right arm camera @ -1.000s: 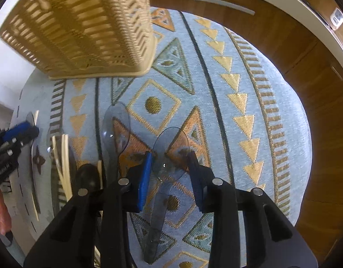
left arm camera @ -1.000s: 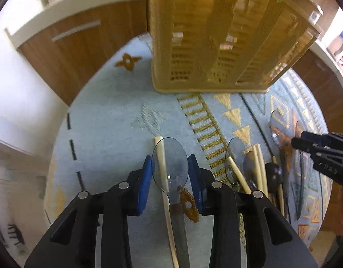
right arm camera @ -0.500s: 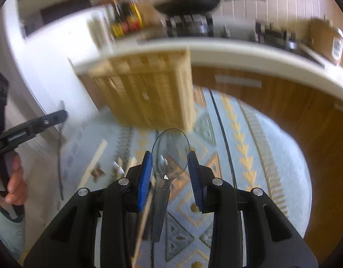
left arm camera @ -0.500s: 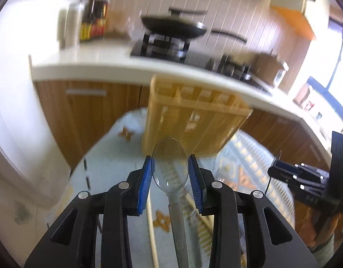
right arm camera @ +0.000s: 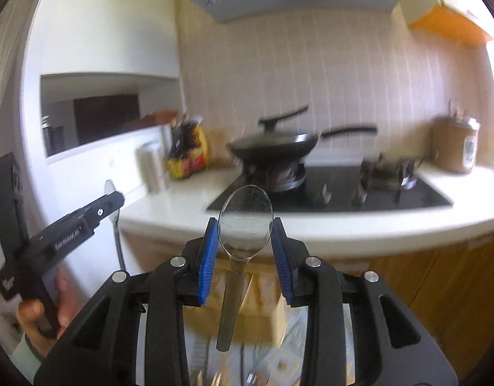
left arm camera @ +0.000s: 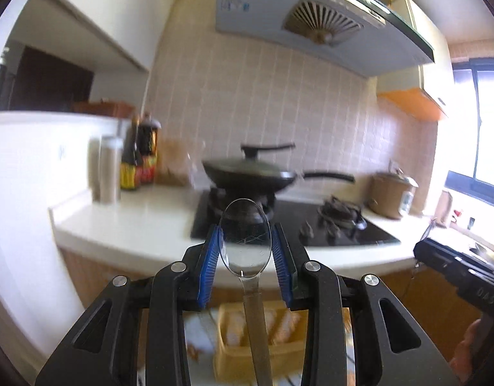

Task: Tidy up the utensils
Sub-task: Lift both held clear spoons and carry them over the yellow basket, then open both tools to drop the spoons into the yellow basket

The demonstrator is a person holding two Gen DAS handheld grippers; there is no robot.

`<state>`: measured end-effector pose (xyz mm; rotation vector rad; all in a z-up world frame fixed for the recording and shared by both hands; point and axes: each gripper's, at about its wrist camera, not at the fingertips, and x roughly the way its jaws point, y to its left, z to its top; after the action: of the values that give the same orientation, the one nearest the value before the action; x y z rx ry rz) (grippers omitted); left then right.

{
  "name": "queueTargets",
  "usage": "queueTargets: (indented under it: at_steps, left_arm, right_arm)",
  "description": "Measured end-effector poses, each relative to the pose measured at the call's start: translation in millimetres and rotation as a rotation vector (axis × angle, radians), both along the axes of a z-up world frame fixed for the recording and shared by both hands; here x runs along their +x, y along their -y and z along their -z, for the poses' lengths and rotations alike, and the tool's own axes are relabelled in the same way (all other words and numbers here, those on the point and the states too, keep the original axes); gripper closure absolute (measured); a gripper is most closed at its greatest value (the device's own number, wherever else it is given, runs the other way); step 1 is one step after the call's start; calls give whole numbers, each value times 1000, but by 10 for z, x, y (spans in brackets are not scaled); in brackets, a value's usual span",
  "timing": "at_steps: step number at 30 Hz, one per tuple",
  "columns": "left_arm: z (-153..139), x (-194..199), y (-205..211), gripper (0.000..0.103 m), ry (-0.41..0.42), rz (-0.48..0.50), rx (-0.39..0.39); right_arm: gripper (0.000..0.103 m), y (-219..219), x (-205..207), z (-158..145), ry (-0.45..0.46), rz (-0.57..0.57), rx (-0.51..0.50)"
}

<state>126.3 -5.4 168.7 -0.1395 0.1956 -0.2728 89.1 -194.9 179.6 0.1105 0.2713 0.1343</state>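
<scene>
Left tongs: I am pinching a clear plastic spoon (left arm camera: pixel 245 241) by the bowl between the blue pads of the left tongs (left arm camera: pixel 246 251), handle hanging down toward me.
Right tongs: I am gripping a second clear spoon (right arm camera: pixel 245 225) the same way in the right tongs (right arm camera: pixel 245 244); both are raised and facing the stove wall.
Basket: the yellow woven basket (left arm camera: pixel 263 337) is sitting low in both views, under the tongs, blurred; I cannot tell what it is holding.
Done: I am judging two spoons picked up and lifted clear.
Left: neither spoon is in the basket yet; I am judging that both need lowering handle-first into it, and blurred pale sticks at the bottom of the right view suggest more utensils are waiting.
Background: a lidded wok (left arm camera: pixel 250 173) is sitting on the hob, not part of this.
</scene>
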Motion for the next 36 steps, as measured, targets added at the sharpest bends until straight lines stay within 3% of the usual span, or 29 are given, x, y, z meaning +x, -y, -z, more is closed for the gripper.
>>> queueTargets:
  at_steps: [4,9,20,22,30,34,36]
  left_arm:
    - [14,280,15,72,56,-24,-20]
    - [232,530,47,72,61,-50,-18]
    - [829,689,13,70,-28,-22,-24]
    - [827,648,-24,59,-35,-11,-26]
    - [508,171,-311,59,-63,57,-35]
    - [376,-83,-433,59,-111,54,-23]
    - [368,-175,-510,59,-178,73,-24]
  right_arm:
    - [73,-126,349,27,57,90,-109]
    - [73,-244,692,367,26,126,-191]
    - [69,-282,696,877,-41,84,-186]
    - [50,-242,628,860,-47,90,-170]
    - [49,-48,238,610,-127,93,-96]
    - [49,25,3,553,-227,79,-83]
    - [49,63,-94,586,-305,65,-70]
